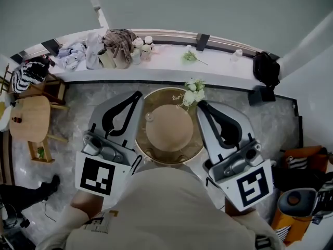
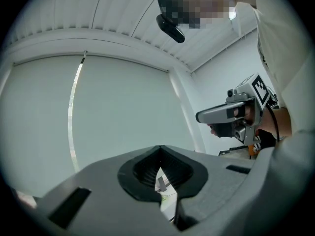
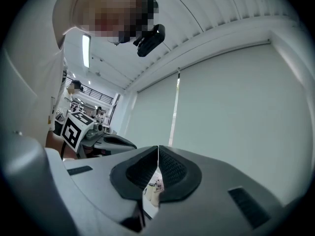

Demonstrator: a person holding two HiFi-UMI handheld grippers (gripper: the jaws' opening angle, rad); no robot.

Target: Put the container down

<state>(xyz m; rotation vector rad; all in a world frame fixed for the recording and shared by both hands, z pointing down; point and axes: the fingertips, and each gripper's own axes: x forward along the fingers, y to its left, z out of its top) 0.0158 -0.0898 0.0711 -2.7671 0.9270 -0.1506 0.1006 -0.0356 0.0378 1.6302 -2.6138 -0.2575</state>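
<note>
— What takes up most of the head view?

— The pale marbled floor (image 1: pixel 270 124) and, along its far side, a long white ledge (image 1: pixel 218 69) carrying clothes, bottles and a black bag (image 1: pixel 266 68). A round wooden stool (image 1: pixel 28 119) stands at the left.

— And the container?

— The container (image 1: pixel 169 127) shows from above as a tan disc. It sits inside the brass rim of a round table (image 1: pixel 165 89), straight ahead of the person and lower than both tools. In the head view it lies between the two grippers, and neither one touches it.

— How do the fingers of the left gripper (image 2: pixel 160 148) stand?

— Pressed together. In the left gripper view the tips meet in a single line, and the ribbed black pads (image 2: pixel 142 173) below them hold nothing. Only a thin slit lower down lets the background through.

— The right gripper (image 3: pixel 157 147)?

— The same. Its tips are closed against each other, its pads (image 3: pixel 173 168) are bare, and nothing is pinched between them. It points out level toward a pale blind.

— Anything smaller near the container?

— A spray of white flowers (image 1: pixel 193 91) overlaps the table's far right rim. A small clear object (image 1: pixel 149 117) lies just beside the container's left edge; I cannot tell what it is.
</note>
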